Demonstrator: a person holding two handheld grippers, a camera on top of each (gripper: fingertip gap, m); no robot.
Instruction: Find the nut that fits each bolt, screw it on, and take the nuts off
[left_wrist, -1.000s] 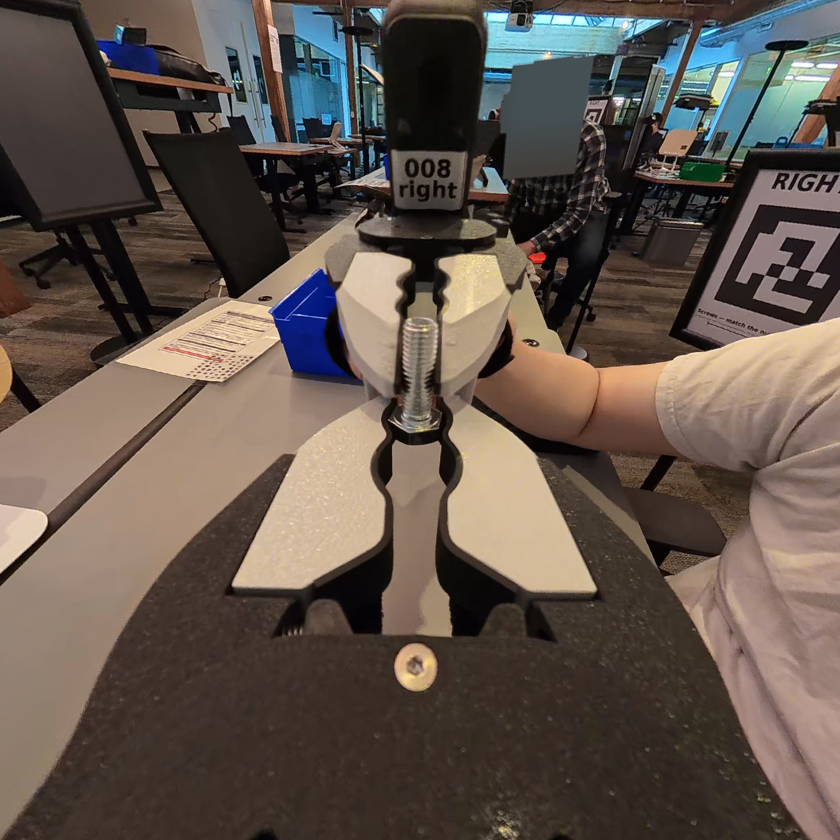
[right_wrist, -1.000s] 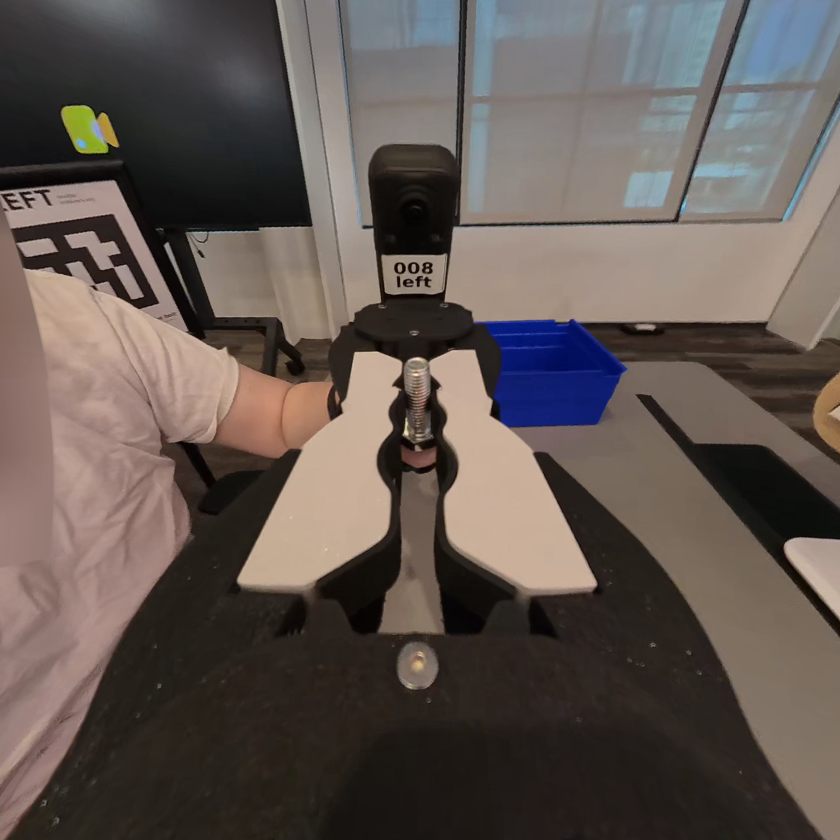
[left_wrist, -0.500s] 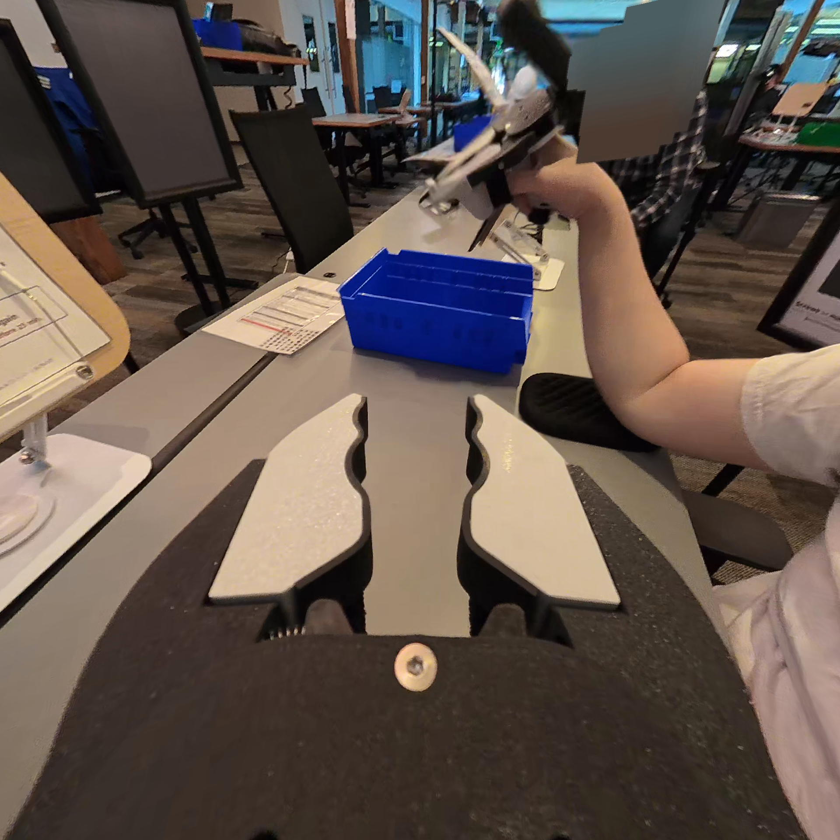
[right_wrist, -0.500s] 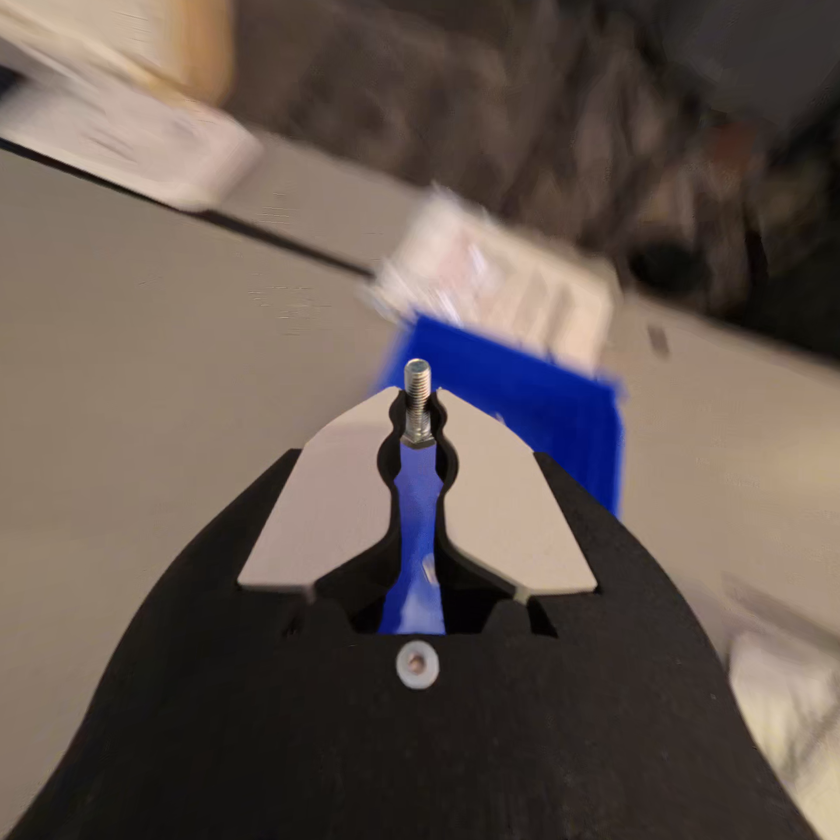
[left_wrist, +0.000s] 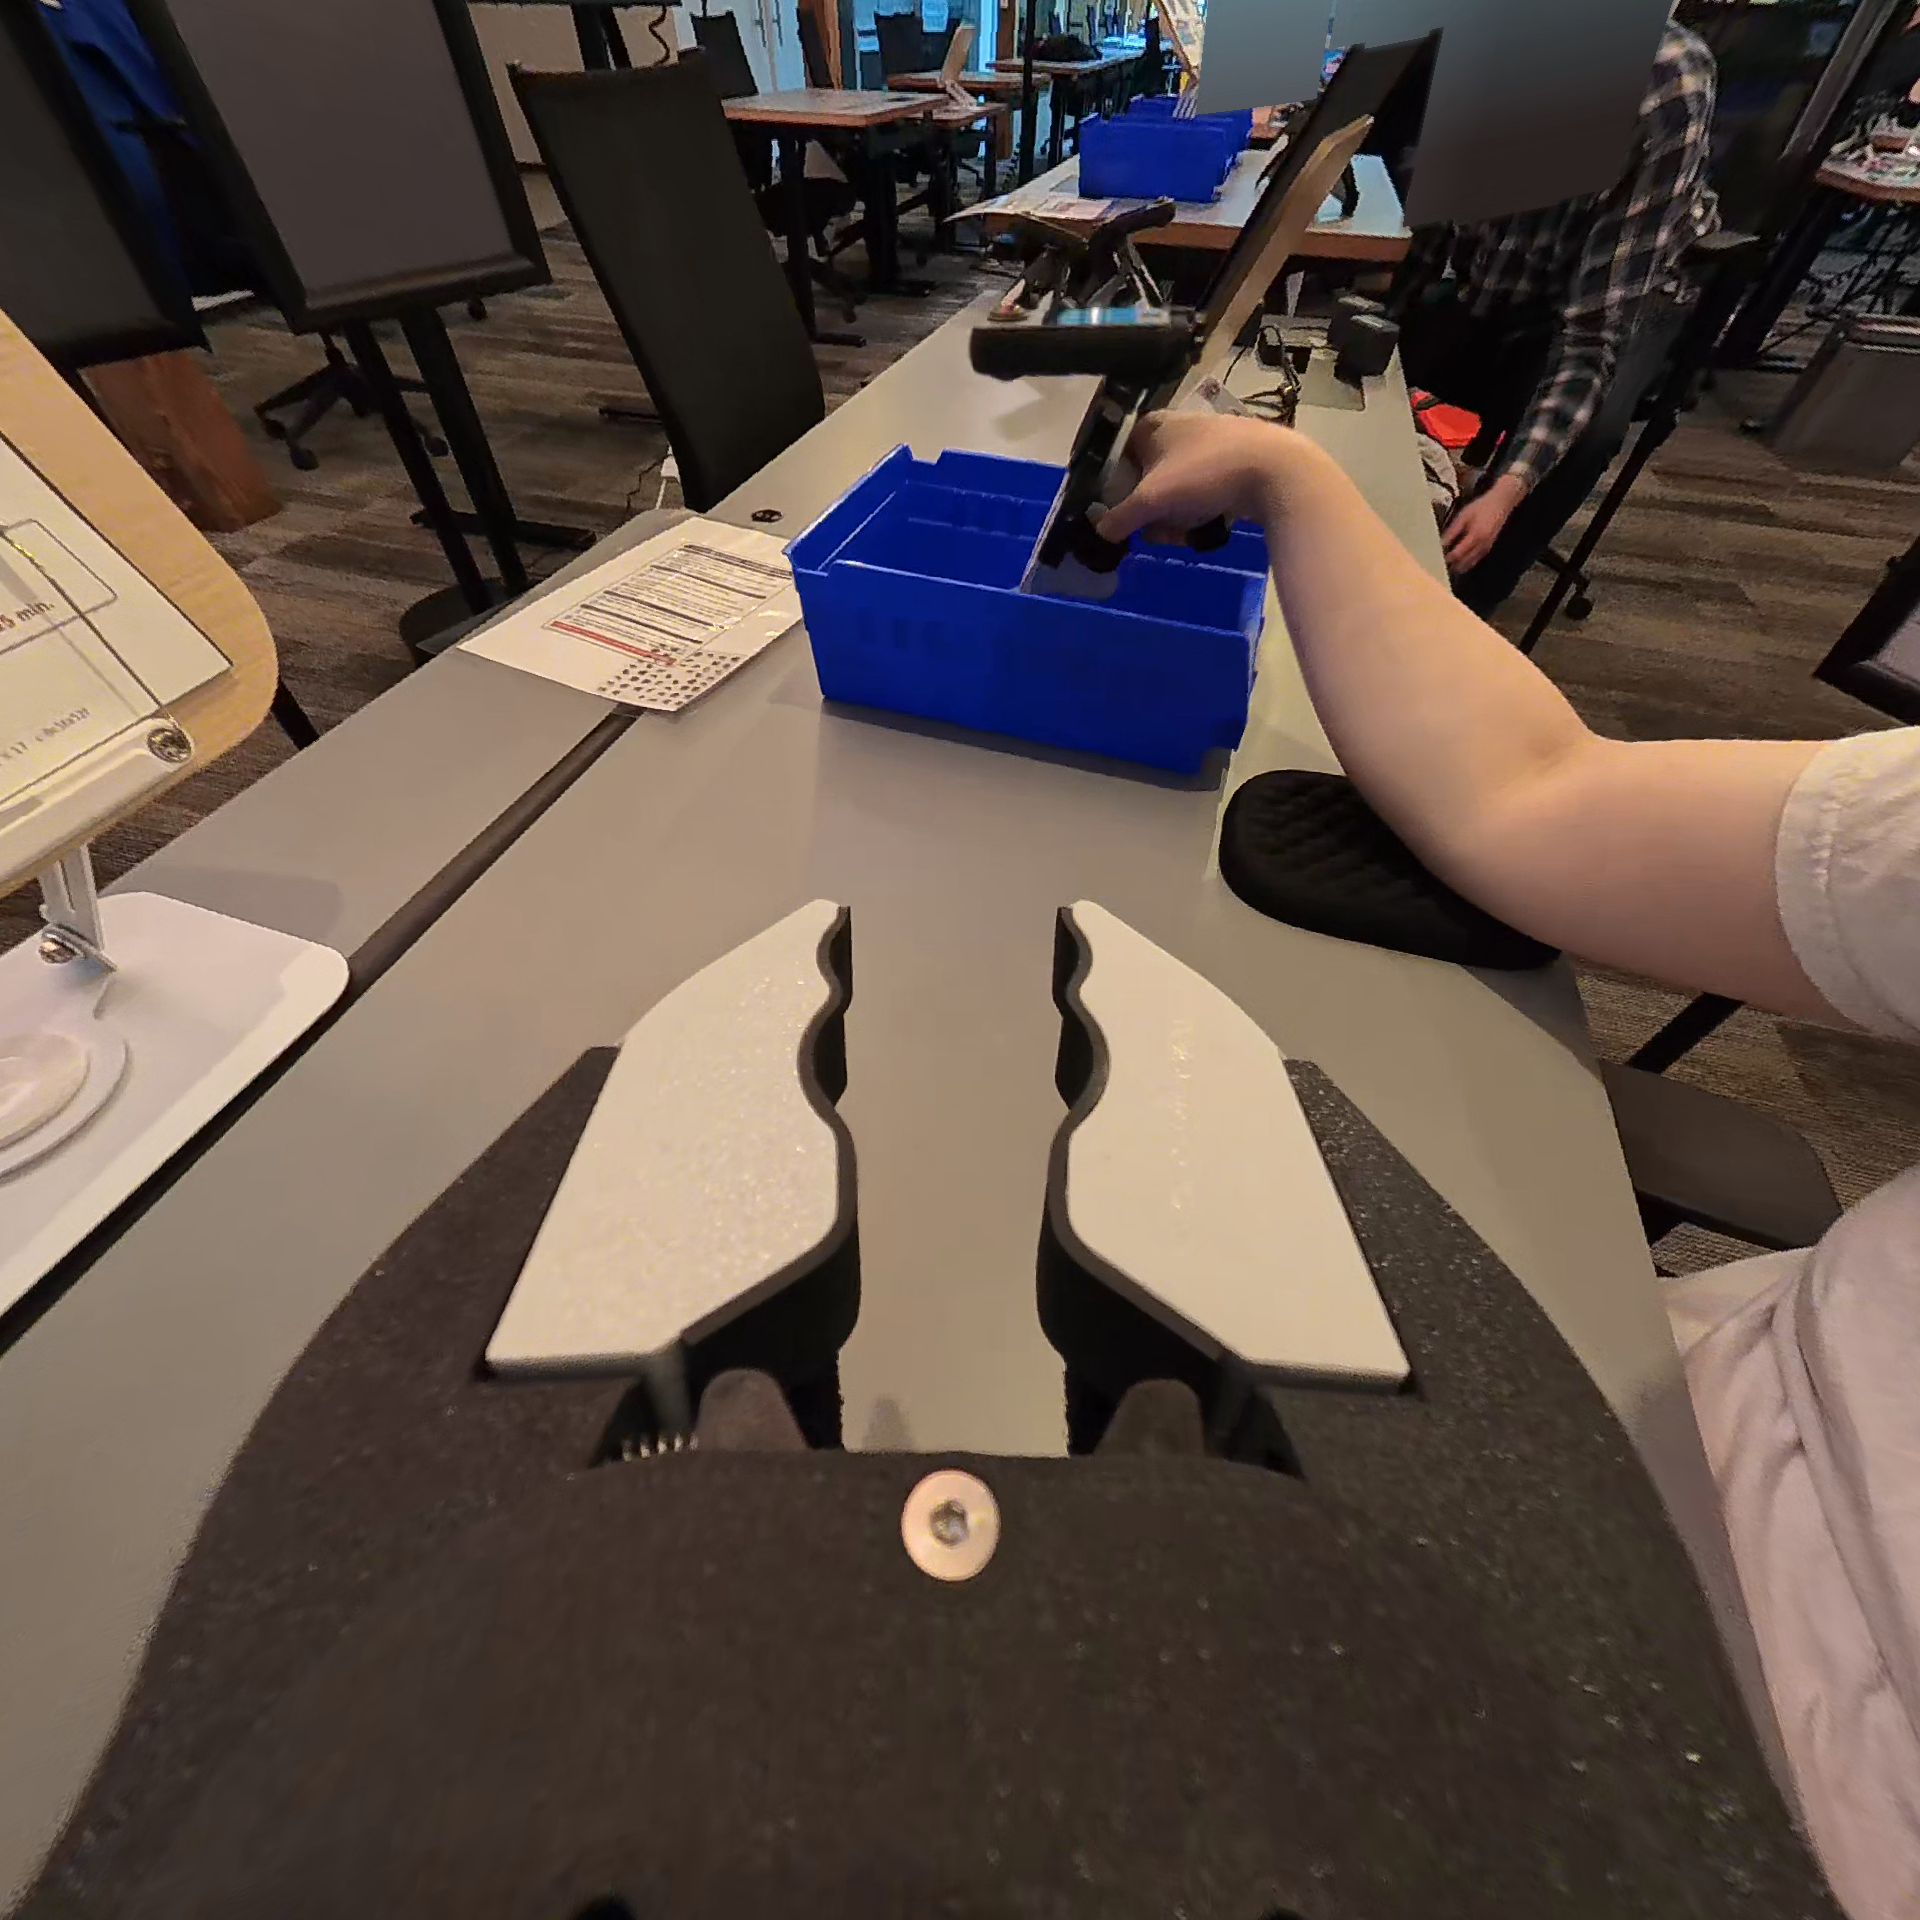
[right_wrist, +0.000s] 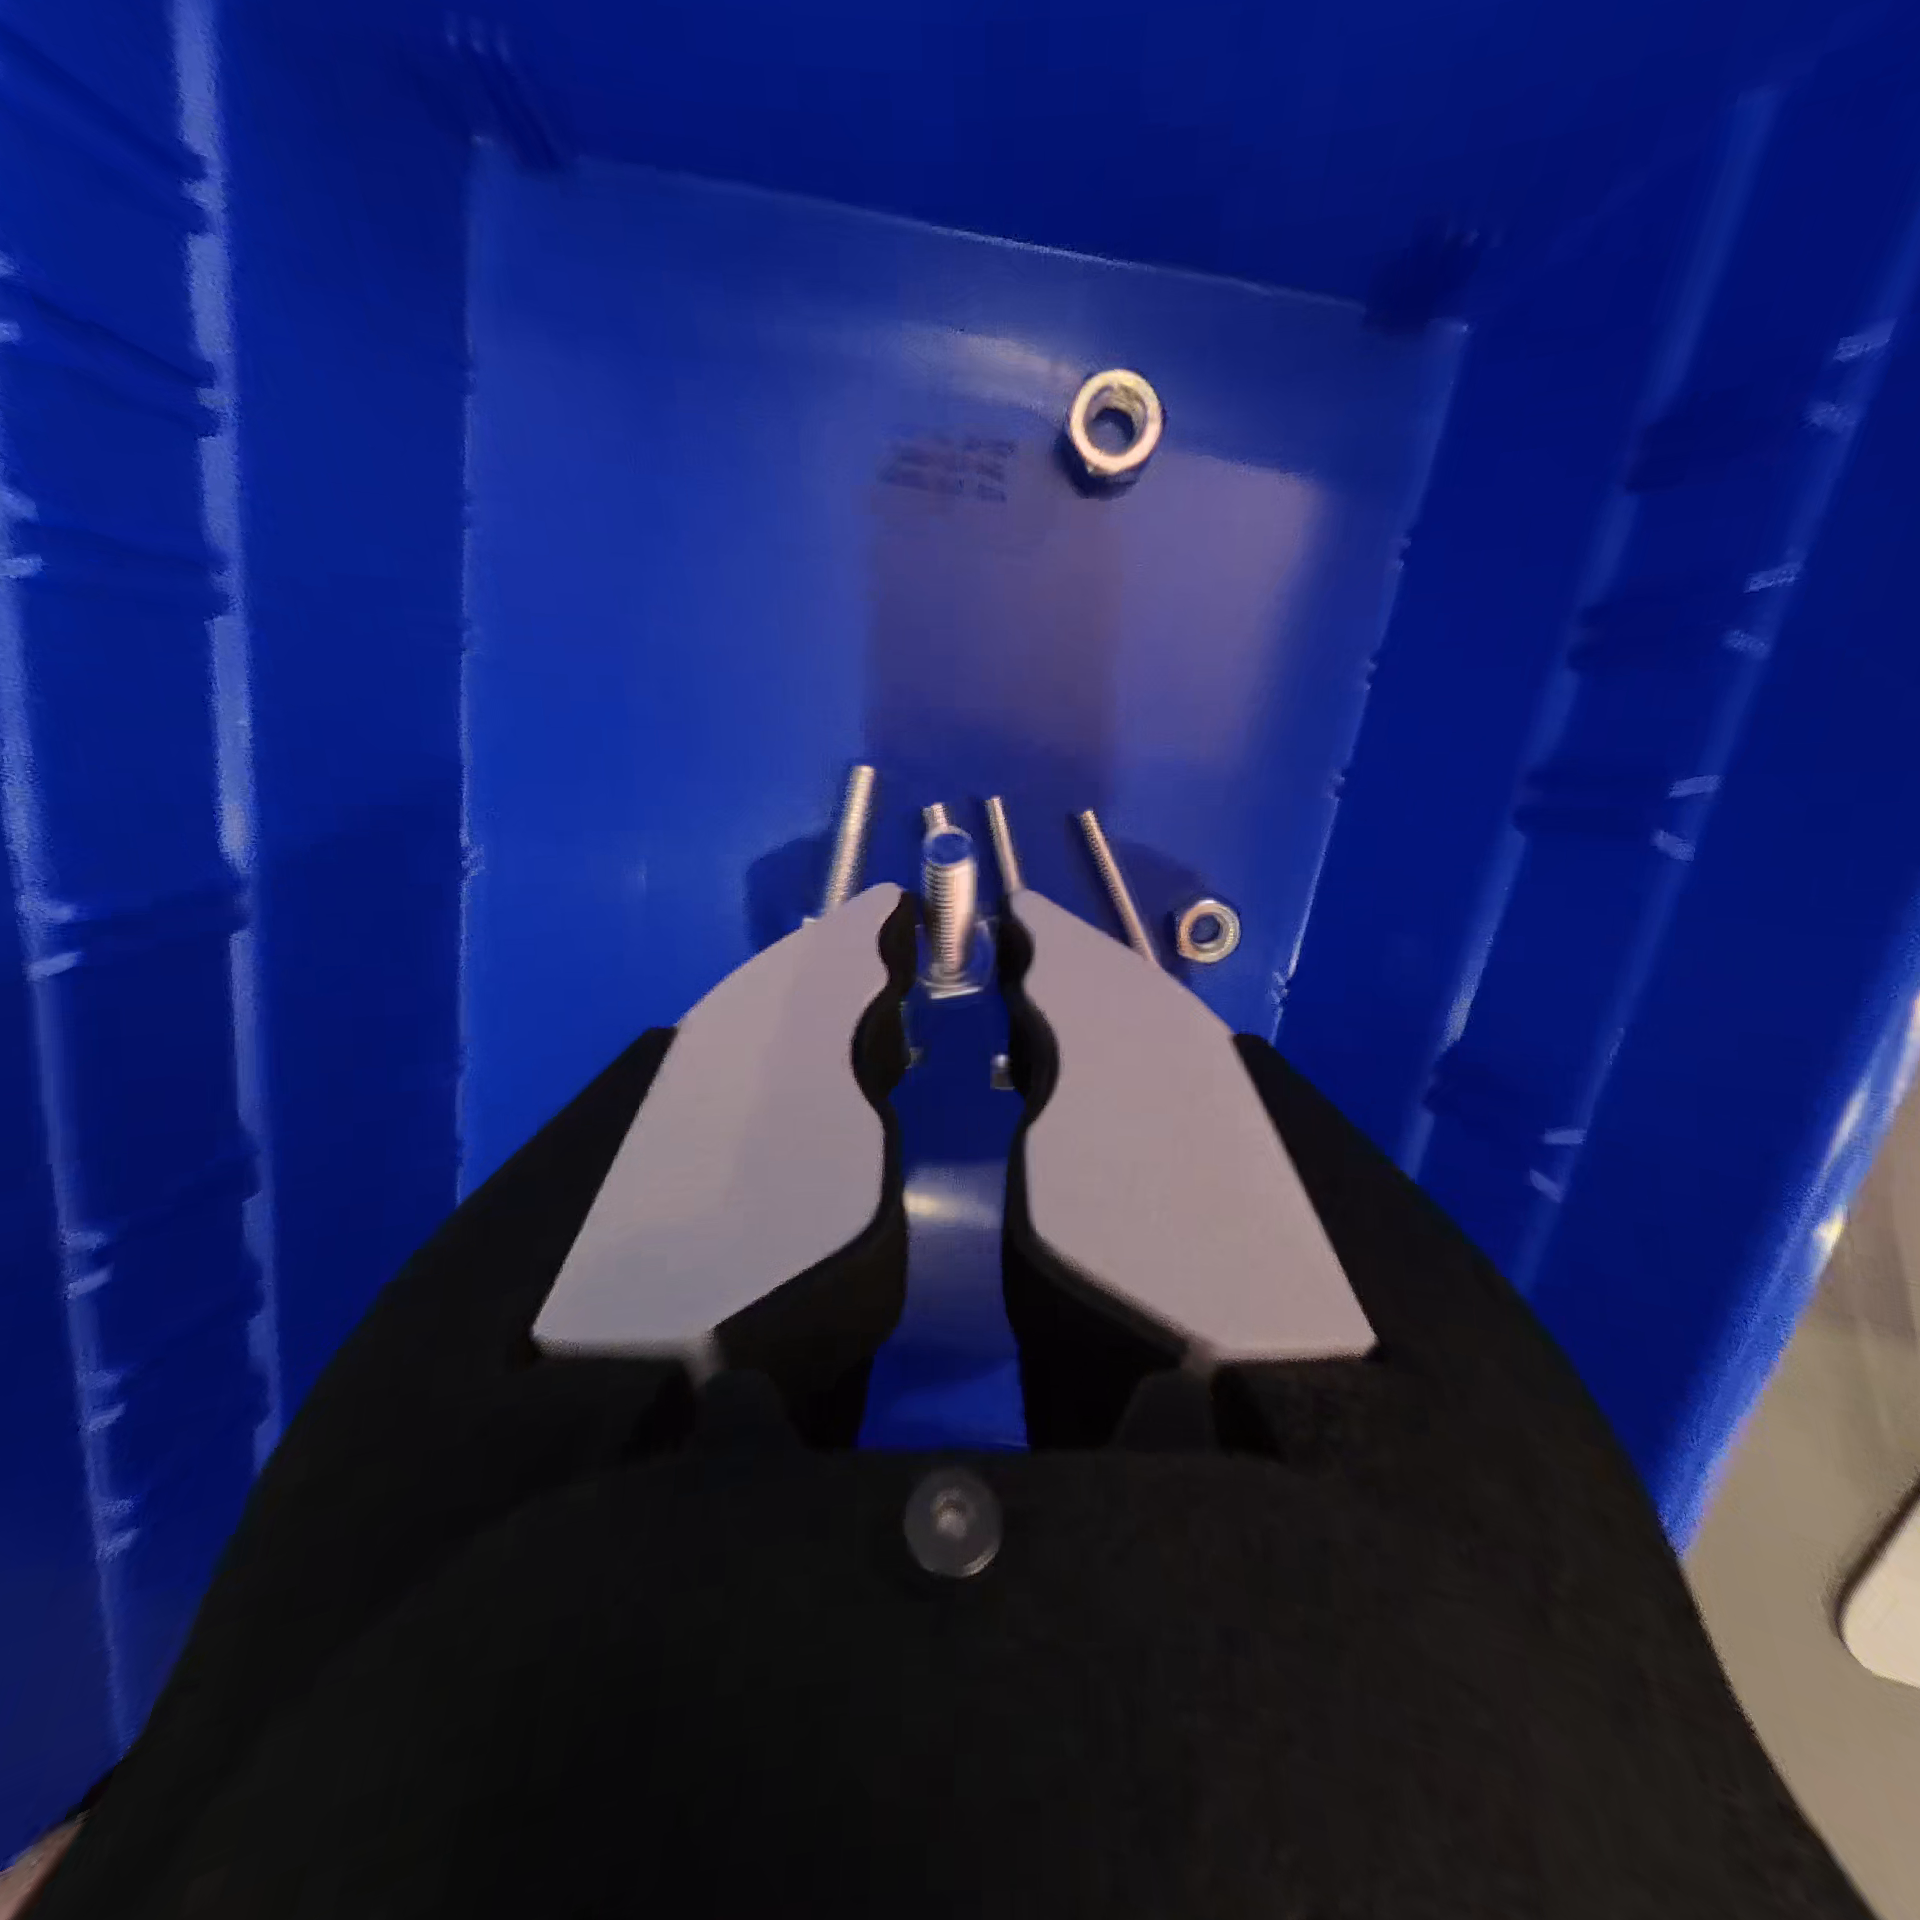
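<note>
Having swung down into the blue bin (right_wrist: 312, 727), the right gripper (right_wrist: 951, 914) loosens around the bolt (right_wrist: 948, 914); left gripper (left_wrist: 951, 935) stays open, empty.

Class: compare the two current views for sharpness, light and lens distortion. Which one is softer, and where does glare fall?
Left wrist view: sharp, evenly lit, with wide-angle bending of the grey table edges. Right wrist view: softer, motion-blurred; a pale sheen lies on the blue bin floor, and shadow surrounds the bolt between the right gripper fingertips.
</note>
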